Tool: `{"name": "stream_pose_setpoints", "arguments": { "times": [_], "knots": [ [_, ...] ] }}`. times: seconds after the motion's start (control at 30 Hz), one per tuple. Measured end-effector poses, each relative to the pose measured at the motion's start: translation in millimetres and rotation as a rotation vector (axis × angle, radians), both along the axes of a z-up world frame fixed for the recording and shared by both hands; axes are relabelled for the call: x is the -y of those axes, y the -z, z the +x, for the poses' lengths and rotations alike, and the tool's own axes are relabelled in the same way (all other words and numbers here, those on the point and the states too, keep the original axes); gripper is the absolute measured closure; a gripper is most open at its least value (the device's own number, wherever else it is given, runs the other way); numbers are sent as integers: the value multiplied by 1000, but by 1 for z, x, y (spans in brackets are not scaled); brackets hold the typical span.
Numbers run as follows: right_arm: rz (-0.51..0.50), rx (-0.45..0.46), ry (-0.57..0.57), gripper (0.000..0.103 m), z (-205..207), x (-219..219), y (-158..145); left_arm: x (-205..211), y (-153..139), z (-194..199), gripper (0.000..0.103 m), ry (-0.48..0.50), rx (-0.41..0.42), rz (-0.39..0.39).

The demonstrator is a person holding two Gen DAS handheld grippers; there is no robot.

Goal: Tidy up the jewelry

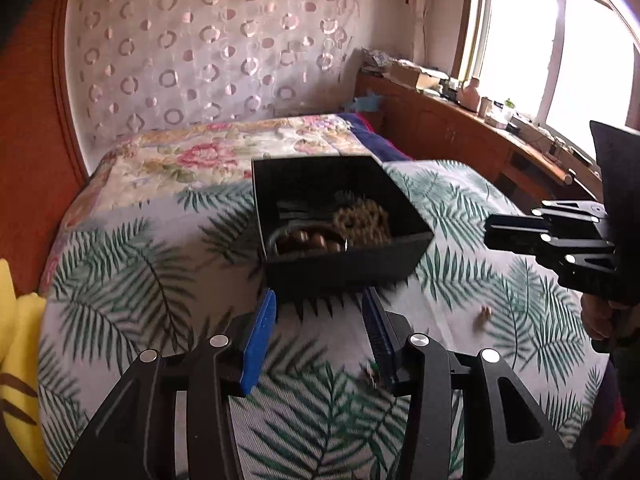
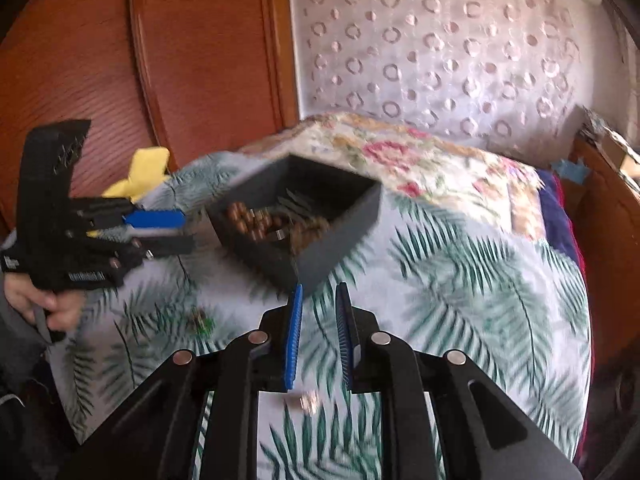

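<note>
Both views are blurred, so small things are hard to read. In the black box (image 1: 340, 216), at the centre of the left wrist view, there is a bracelet of brown beads (image 1: 310, 240) and a brownish tangled piece (image 1: 362, 220), perhaps a chain; I cannot tell more. Two tiny pieces lie on the leaf-print cover (image 1: 120, 280): one small item (image 1: 485, 314) at the right of centre, and another small piece (image 1: 372, 374) just beside the right finger, low in the frame. What they are I cannot tell.

The right wrist view shows the same box (image 2: 296, 216) from another side, above centre, and a pale little piece (image 2: 309, 402) at the bottom centre, below its fingers. Only this view shows the hand (image 2: 44, 304) that carries the left gripper (image 2: 182, 230), at the left edge. Only the left wrist view shows the window (image 1: 560, 48) and the cluttered shelf (image 1: 460, 96) at the upper right, and the right gripper (image 1: 490, 232) from the side.

The left gripper (image 1: 320, 336) has its jaws well apart, with nothing between them; the tips are just in front of the box. The right gripper (image 2: 319, 320) has a narrow gap between the jaws and holds nothing.
</note>
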State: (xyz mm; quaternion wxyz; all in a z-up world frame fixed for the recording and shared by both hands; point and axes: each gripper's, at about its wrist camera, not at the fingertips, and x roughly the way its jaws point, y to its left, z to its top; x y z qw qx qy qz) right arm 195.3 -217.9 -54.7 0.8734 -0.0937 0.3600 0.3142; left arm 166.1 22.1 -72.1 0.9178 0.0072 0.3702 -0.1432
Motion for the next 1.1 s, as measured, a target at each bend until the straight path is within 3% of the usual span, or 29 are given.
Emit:
{"name": "stream_pose_setpoints", "arguments": {
  "times": [0.1, 0.4, 0.77, 0.9, 1.1],
  "knots": [
    [-30, -30, 18, 69, -11, 7, 16, 2, 9, -7, 60, 10, -25, 5],
    [-63, -91, 35, 69, -30, 16, 46, 1, 26, -18, 59, 18, -74, 11],
    [-116, -91, 2, 69, -22, -2, 55, 12, 31, -22, 58, 39, -89, 9],
    [-143, -68, 2, 85, -24, -5, 57, 15, 33, -21, 58, 49, -97, 11],
    [-125, -76, 1, 87, -24, 1, 55, 21, 33, -22, 57, 68, -107, 18]
  ]
}}
